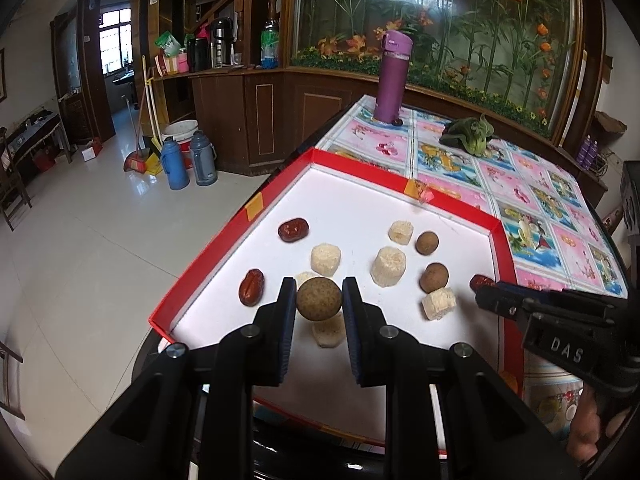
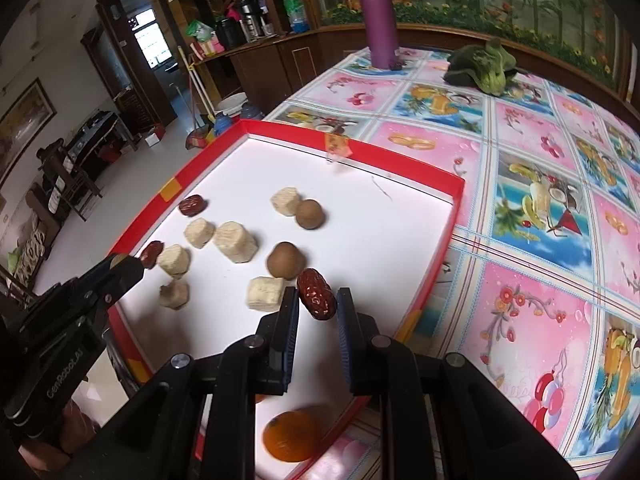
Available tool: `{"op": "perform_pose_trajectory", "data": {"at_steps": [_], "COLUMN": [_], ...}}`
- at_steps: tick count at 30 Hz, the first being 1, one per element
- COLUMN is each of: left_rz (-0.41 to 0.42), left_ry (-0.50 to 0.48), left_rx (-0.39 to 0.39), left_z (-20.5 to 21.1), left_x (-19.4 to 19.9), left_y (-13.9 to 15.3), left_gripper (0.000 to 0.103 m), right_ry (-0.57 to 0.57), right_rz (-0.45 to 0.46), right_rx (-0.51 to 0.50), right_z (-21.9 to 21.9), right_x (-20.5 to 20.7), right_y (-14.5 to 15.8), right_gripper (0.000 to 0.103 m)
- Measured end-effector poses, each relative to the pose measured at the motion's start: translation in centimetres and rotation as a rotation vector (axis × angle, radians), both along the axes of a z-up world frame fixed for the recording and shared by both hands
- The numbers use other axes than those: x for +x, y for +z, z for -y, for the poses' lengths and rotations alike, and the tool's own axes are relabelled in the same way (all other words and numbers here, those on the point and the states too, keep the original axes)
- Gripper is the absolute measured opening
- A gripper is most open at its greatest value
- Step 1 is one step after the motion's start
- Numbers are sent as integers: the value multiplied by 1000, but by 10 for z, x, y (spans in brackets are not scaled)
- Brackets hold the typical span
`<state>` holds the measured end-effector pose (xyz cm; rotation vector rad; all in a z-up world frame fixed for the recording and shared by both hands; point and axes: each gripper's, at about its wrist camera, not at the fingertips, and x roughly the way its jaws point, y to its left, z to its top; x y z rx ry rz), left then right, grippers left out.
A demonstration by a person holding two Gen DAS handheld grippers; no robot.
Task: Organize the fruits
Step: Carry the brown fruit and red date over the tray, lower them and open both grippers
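A red-rimmed white tray [image 1: 400,184] [image 2: 360,148] holds red dates, brown longans and pale cut chunks. My left gripper [image 1: 319,294] is shut on a brown longan [image 1: 319,299] and holds it above the tray near its front left. My right gripper [image 2: 318,300] is shut on a red date [image 2: 317,294] above the tray's right side; it also shows in the left wrist view [image 1: 486,290]. Two longans [image 1: 434,277] [image 2: 284,261] lie mid-tray beside pale chunks [image 1: 388,266] [image 2: 235,242]. Loose dates [image 1: 293,230] [image 1: 251,287] [image 2: 193,205] lie at the left. An orange [image 2: 291,434] lies at the tray's near edge.
The tray sits on a table with a pink and blue fruit-print cloth [image 2: 540,208]. A purple flask [image 1: 393,76] [image 2: 378,16] and a green leafy vegetable [image 1: 470,134] [image 2: 486,68] stand at the far end. The floor drops off left of the tray.
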<state>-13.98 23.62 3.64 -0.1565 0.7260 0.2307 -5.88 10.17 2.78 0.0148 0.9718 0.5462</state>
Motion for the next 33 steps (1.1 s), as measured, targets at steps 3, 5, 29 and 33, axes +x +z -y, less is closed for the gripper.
{"op": "perform_pose_trajectory", "data": {"at_steps": [3,5,29,33], "left_rz": [-13,-20,-135,-148], "left_ry": [-15,-26,-49,-44], "left_rx": [-8,-3,37,37], "left_z": [4,7,33,34], "left_x": [3,5,46,48], "left_y": [-4,-5,-27,-31], "left_gripper": [25,25,25,25], "right_ry": [-7,-11,-2,11], "right_rz": [0,4,-48,-42], "right_rx": [-8,-7,47,39], "right_z": [1,0,-12,-14], "right_x": [5,11,52,53], "right_y": [-3,-4,-22,-21], "right_gripper": [17,17,17,18]}}
